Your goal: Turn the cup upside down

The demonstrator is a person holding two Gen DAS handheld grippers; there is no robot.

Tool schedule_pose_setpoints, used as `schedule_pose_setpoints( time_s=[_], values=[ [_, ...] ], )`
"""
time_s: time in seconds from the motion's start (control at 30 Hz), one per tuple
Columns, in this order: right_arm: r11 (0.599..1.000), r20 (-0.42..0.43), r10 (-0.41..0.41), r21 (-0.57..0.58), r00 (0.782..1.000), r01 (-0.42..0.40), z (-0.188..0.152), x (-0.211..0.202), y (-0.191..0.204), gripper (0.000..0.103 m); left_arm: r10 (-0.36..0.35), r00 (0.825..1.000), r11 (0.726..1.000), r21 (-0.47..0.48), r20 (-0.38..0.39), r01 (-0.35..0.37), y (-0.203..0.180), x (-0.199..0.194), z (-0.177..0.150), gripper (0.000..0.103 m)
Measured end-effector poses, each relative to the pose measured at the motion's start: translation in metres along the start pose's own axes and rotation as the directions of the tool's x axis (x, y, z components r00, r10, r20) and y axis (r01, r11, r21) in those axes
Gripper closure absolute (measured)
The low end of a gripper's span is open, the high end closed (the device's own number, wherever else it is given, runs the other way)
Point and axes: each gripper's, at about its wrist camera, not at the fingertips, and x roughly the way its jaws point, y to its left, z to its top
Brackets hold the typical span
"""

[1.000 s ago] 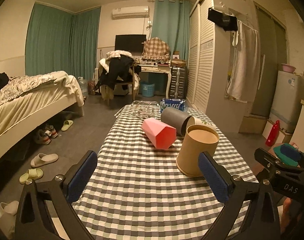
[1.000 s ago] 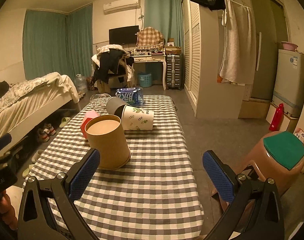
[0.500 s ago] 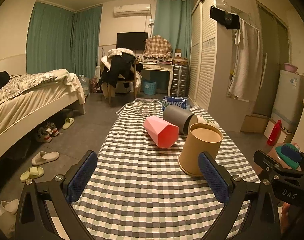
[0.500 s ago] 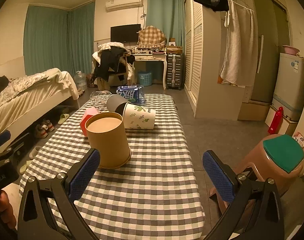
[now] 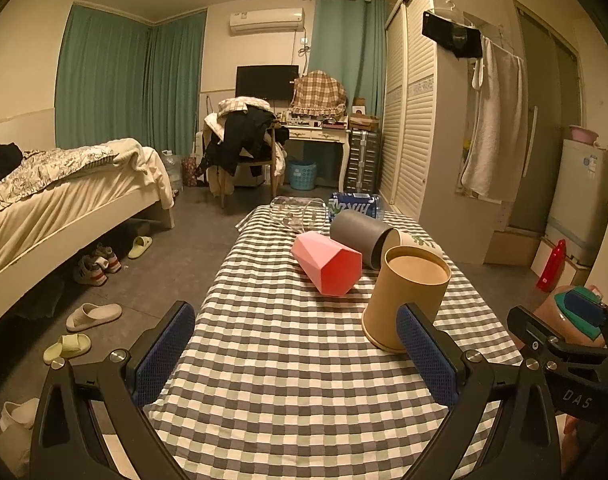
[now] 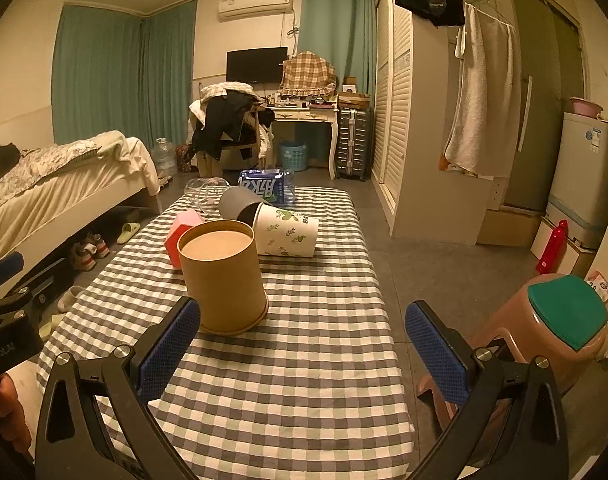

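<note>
A tan paper cup (image 5: 406,296) stands with its flat end up and its wider rim down on the checked tablecloth (image 5: 304,360); it also shows in the right wrist view (image 6: 223,276). A pink faceted cup (image 5: 328,266), a grey cup (image 5: 360,234) and a white leaf-print cup (image 6: 285,230) lie on their sides behind it. My left gripper (image 5: 293,354) is open and empty, its right finger just in front of the tan cup. My right gripper (image 6: 301,348) is open and empty, the tan cup just beyond its left finger.
A clear glass container (image 5: 297,214) and a blue bottle pack (image 6: 265,190) lie at the table's far end. A brown stool with a green top (image 6: 564,320) stands right of the table. A bed (image 5: 63,200) and slippers (image 5: 93,316) are to the left.
Both grippers have eased slightly towards the table; the tan cup looks a little larger in both views. The cups have not moved.
</note>
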Motion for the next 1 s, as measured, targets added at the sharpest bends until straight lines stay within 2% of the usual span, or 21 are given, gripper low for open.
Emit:
schedule_pose_setpoints(
  time_s=[1.0],
  values=[
    [1.0,-0.006,-0.001,-0.008,1.0,0.001,-0.004,0.0,0.003,0.0,0.0,1.0,1.0,0.0,0.0,0.0,-0.0002,-0.0001,0.0005,0.0]
  ],
)
